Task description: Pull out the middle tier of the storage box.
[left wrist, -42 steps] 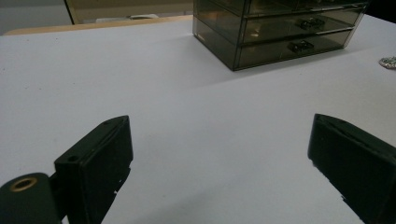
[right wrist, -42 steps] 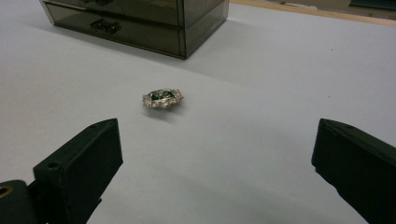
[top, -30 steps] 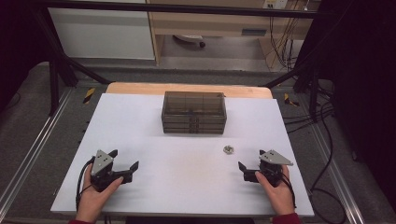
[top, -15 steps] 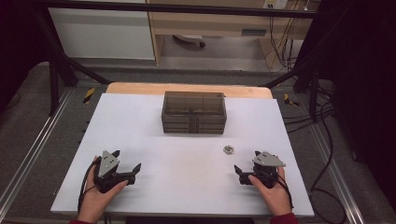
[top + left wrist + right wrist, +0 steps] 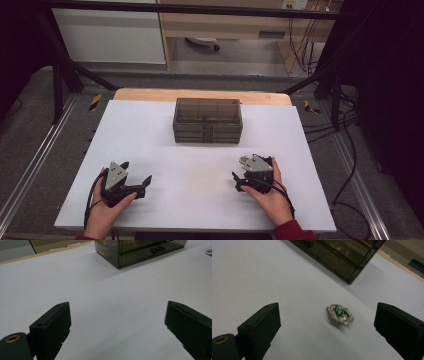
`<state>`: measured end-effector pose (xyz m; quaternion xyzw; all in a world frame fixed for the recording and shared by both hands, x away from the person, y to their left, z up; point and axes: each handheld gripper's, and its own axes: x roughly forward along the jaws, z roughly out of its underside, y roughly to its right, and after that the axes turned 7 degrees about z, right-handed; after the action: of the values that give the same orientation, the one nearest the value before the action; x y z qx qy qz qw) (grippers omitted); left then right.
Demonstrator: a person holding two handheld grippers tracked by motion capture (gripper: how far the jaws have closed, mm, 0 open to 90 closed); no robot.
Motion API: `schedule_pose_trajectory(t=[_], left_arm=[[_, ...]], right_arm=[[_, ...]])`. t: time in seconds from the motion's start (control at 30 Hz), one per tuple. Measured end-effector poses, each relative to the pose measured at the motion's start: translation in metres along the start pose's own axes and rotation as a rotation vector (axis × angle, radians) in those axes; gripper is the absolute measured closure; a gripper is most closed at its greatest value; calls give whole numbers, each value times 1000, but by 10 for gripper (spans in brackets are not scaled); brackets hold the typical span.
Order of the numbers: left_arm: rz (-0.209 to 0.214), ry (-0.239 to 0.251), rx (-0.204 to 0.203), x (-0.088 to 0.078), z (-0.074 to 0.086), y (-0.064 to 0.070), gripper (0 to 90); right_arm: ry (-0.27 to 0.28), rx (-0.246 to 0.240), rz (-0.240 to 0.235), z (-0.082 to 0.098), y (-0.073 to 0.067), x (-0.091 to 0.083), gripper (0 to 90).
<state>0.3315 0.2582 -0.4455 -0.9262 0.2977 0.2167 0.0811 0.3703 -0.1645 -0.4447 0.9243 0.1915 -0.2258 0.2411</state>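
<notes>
L gripper [image 5: 141, 183] sits at the near left of the white table [image 5: 150, 130], held in the person's L hand [image 5: 102, 217], grey three-cornered plate on top, jaws aimed toward the centre. In the left gripper view its two black jaws stand wide apart w/ bare tabletop between them, nothing pinched. Further right, at the far middle of the table, stands a smoky see-through drawer box [image 5: 207, 120], stacked drawers w/ small dark handles on the near face; it's well apart from both grippers. The left gripper view catches the box [image 5: 140, 251] far ahead and a bit of the brooch [image 5: 209, 251] at the right edge. On the near right, the R gripper [image 5: 239, 181] is in the person's R hand [image 5: 272, 197], a red sleeve cuff at the bottom edge, cable trailing over the hand. Its jaws have just been closing a little but are spread wide, gripping nothing. In the right gripper view a small silver brooch [image 5: 340, 314] w/ green centre lies flat on the table, ahead of the jaws and between their lines, touching neither. The box corner [image 5: 348, 267] is beyond it, near but apart.
</notes>
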Motion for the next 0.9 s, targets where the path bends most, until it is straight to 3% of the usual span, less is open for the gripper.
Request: schedule_pose_trajectory(t=[0.17,0.3,0.4,0.43,0.47,0.57,0.77,0.9], left_arm=[[-10,6,-8,-2,0,-3,71],[-12,5,-6,-2,0,-3,71],[-14,2,-1,-1,0,-2,71],[-14,2,-2,-1,0,-2,71],[-14,2,-3,-1,0,-2,71],[-14,2,-3,-1,0,-2,75],[-10,2,0,-1,0,-2,73],[-9,0,1,-1,0,-2,73]], right_arm=[[-27,-11,-9,-17,-2,17,90],[-33,-61,8,-31,-6,24,105],[-28,-136,29,-43,-14,29,139],[-28,-136,29,-43,-14,29,139],[-20,-183,45,-47,-18,32,160],[-11,-226,59,-51,-21,36,181],[14,-249,55,-58,-26,46,280],[21,-301,66,-62,-32,49,340]])
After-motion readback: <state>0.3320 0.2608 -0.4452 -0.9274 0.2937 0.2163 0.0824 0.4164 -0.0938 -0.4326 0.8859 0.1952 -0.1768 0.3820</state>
